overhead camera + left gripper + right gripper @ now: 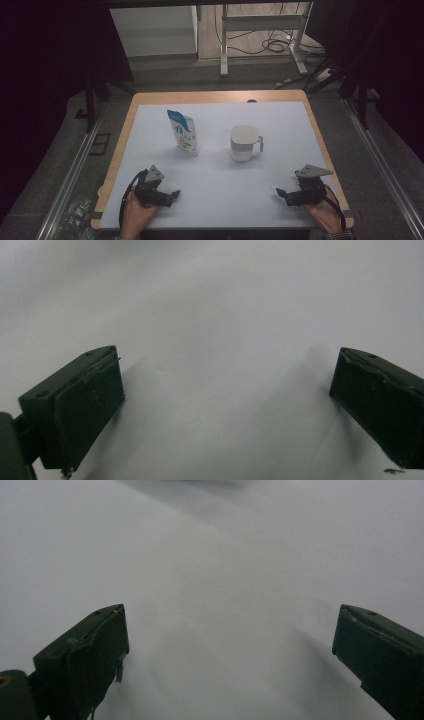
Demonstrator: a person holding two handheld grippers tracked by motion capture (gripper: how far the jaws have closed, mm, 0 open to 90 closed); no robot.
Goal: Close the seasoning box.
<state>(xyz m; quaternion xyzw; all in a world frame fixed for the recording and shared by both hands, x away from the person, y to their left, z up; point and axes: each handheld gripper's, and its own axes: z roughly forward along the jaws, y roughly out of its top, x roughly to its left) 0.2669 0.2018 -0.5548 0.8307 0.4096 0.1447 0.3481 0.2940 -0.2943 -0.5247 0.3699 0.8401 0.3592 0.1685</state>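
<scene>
Both grippers rest low at the near edge of the desk (150,102), which is covered by a white sheet. The left gripper (172,195) has its jaws spread wide with nothing between them, and so does the right gripper (281,193); their tips point toward each other. Farther back stands a blue-and-white pouch (183,132), upright, well apart from the left gripper. Beside it sits a white lidded jug (244,143), probably a kettle, its handle turned right.
</scene>
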